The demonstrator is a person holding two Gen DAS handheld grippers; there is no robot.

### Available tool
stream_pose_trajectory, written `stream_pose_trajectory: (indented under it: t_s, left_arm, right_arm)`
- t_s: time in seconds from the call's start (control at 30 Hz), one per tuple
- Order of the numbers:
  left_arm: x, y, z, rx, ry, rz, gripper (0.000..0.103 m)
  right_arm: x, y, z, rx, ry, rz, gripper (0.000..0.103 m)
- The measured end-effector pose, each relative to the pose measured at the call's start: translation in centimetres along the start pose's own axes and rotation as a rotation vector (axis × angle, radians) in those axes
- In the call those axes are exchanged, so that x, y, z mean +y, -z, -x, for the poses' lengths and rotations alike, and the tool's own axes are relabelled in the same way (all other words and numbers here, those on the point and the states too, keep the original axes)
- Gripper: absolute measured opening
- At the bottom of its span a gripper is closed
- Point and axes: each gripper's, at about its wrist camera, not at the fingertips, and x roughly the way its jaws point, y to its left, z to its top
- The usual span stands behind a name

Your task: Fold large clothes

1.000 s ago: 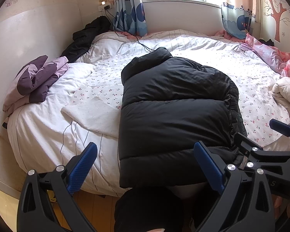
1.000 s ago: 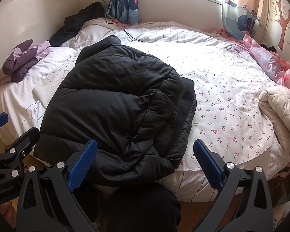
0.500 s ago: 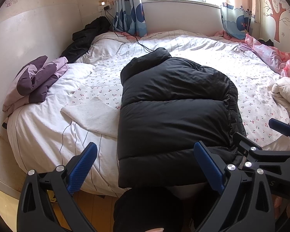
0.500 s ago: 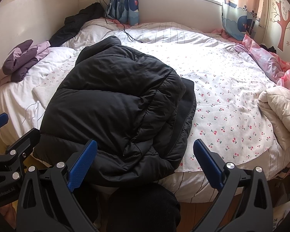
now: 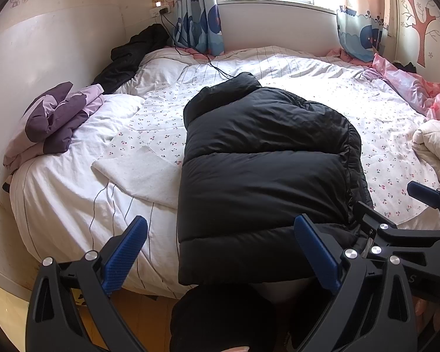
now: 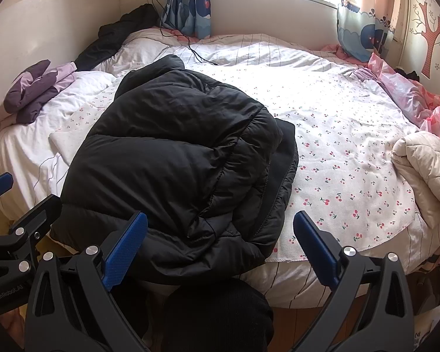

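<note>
A black puffer jacket [image 5: 264,170] lies folded lengthwise on the bed [image 5: 73,193], its hem hanging over the near edge and its collar pointing to the window. In the right wrist view the same jacket [image 6: 176,152] shows its sleeve and lining bunched along the right side. My left gripper [image 5: 220,252] is open, held back from the hem, nothing between its blue pads. My right gripper [image 6: 220,246] is open too, just short of the jacket's near edge. Each gripper shows in the other's view: the right gripper [image 5: 419,226] and the left gripper [image 6: 17,211].
A purple folded garment [image 5: 52,117] sits at the left of the bed, a dark garment [image 5: 132,55] by the headboard corner, a cream quilted piece [image 5: 434,143] and pink bedding [image 5: 407,85] at the right. A black cable [image 5: 208,61] runs from the wall socket. Wooden floor lies below.
Both views have shifted very slightly; the jacket and both open grippers stay essentially where they were.
</note>
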Motion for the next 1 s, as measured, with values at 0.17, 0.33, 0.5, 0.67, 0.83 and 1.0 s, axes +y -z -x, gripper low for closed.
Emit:
stream_pose_trajectory:
  t_s: [0.17, 0.33, 0.5, 0.67, 0.83, 1.0]
  left_arm:
    - [-0.07, 0.06, 0.14, -0.003, 0.002, 0.009, 0.096]
    - [-0.14, 0.23, 0.27, -0.006, 0.002, 0.015, 0.096]
    - [-0.18, 0.29, 0.37, -0.007, -0.001, 0.016, 0.096]
    - [-0.15, 0.30, 0.42, -0.008, 0.001, 0.021, 0.096]
    - [0.06, 0.37, 0.56, -0.007, 0.010, 0.032, 0.096]
    - [0.17, 0.41, 0.59, -0.006, 0.012, 0.039, 0.096]
  right_arm:
    - [0.01, 0.00, -0.05, 0.001, 0.000, -0.001, 0.096]
    - [-0.02, -0.01, -0.08, -0.001, 0.001, 0.000, 0.096]
    - [-0.06, -0.02, -0.22, -0.001, 0.002, 0.000, 0.096]
    - [-0.03, -0.01, -0.19, -0.001, 0.002, -0.001, 0.096]
    - [-0.04, -0.03, -0.22, -0.001, 0.002, 0.000, 0.096]
    - [0.06, 0.02, -0.35, 0.000, 0.000, 0.004, 0.096]
